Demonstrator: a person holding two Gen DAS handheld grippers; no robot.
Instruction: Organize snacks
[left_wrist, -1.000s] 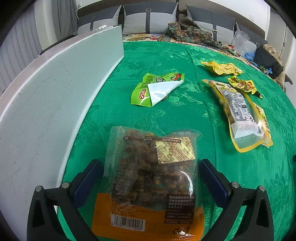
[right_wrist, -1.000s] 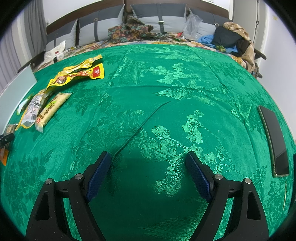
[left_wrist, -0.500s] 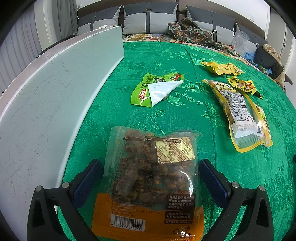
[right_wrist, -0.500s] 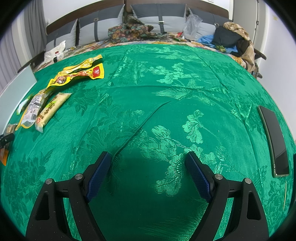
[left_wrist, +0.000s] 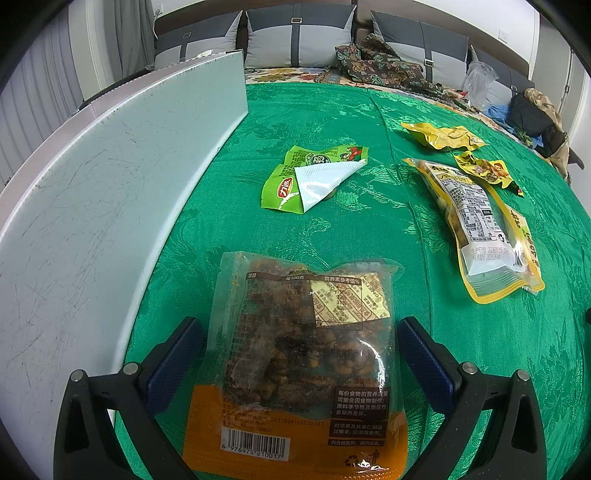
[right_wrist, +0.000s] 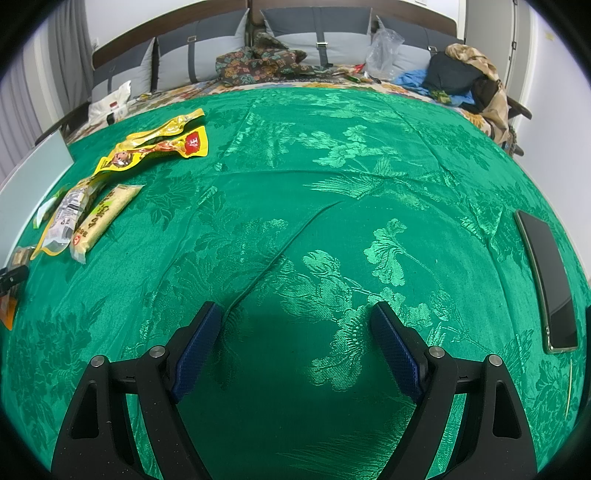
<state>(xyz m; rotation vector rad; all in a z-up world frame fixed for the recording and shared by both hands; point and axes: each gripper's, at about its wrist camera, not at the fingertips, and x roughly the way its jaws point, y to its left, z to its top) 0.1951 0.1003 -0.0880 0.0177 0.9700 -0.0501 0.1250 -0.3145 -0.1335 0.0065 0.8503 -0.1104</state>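
A clear and orange bag of brown snacks (left_wrist: 299, 358) lies on the green cloth between the spread fingers of my left gripper (left_wrist: 301, 347), which is open around it. Beyond it lie a folded green packet (left_wrist: 314, 181), a long yellow-edged bag (left_wrist: 476, 221) and two yellow packets (left_wrist: 443, 136). My right gripper (right_wrist: 295, 343) is open and empty over bare cloth. In the right wrist view the yellow packets (right_wrist: 155, 147) and long bags (right_wrist: 85, 218) lie at the far left.
A pale grey board (left_wrist: 92, 206) stands along the left side of the table. A black phone (right_wrist: 546, 280) lies near the right edge. Cushions, clothes and bags sit on the sofa behind (right_wrist: 280, 55).
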